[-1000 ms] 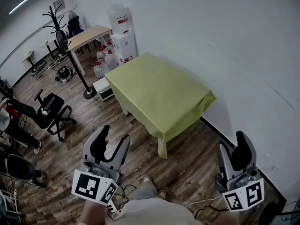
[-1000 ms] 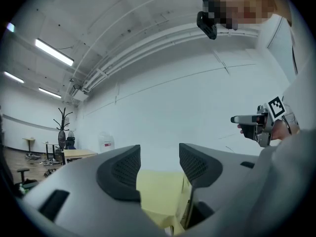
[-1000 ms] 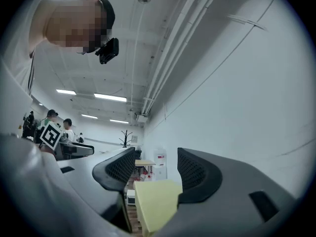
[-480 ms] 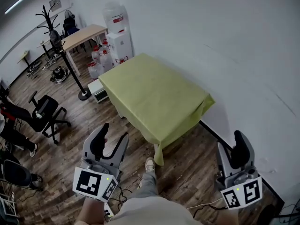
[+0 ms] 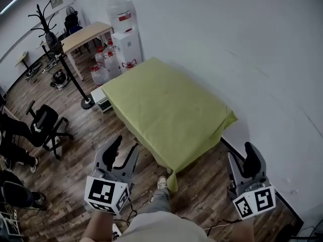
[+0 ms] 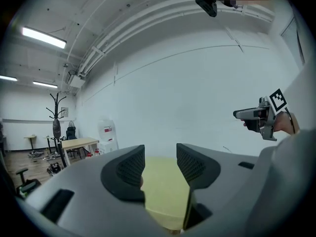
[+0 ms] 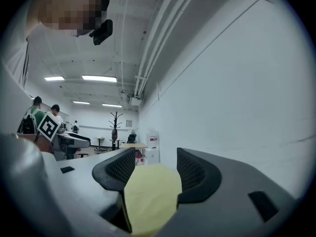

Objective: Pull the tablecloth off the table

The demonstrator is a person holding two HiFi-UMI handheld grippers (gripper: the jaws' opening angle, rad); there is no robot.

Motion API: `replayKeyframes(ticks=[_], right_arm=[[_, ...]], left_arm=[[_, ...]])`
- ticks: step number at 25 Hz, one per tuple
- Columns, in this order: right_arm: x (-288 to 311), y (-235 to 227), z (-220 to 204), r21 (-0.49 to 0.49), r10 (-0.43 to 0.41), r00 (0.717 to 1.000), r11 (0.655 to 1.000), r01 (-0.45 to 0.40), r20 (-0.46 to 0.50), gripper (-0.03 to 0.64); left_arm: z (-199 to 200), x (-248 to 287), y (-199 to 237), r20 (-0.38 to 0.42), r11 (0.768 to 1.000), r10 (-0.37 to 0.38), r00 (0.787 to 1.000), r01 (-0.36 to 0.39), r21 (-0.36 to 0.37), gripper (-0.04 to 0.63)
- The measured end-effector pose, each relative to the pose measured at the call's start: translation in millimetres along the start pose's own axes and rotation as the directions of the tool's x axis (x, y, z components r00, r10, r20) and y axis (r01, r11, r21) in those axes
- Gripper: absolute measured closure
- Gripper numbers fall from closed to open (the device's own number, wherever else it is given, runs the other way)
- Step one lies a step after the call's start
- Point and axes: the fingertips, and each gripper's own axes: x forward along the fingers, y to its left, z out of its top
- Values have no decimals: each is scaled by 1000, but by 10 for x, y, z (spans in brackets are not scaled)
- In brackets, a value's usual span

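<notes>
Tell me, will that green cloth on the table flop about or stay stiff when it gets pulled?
Probably floppy: the tablecloth droops over the edges and folds softly at the near corner. Likely light, since it looks thin. It should slide off fairly easily, as nothing visible sits on it.

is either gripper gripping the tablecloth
No: the left gripper, whose jaws have just closed a little, and the right gripper hover short of the tablecloth, jaws apart, nothing between them.

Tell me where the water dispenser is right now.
The water dispenser stands upper left in the head view, against the wall, between the wooden desk and the green tablecloth.
</notes>
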Motion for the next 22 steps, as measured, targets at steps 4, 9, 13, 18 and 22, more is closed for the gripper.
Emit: replayKeyframes(ticks=[4, 9, 13, 18, 22], right_arm=[[631, -131, -120, 10, 1, 999, 1000, -1, -39, 339], [1411, -237, -317, 13, 2, 995, 1000, -1, -101, 339], [2031, -401, -461, -1, -25, 993, 1000, 25, -118, 339], [2685, -620, -777, -11, -62, 981, 998, 61, -182, 339], [3091, -802, -1082, -2, -71, 971, 997, 73, -230, 336]], left_arm=[[-71, 572, 296, -34, 1000, -22, 999, 23, 10, 382], [-243, 1274, 682, -86, 999, -49, 995, 49, -2, 382], [-444, 1867, 943, -119, 998, -67, 991, 68, 4, 382], [-828, 2467, 1164, -193, 993, -116, 974, 111, -38, 382], [-1120, 2889, 1261, -245, 989, -147, 958, 138, -55, 382]])
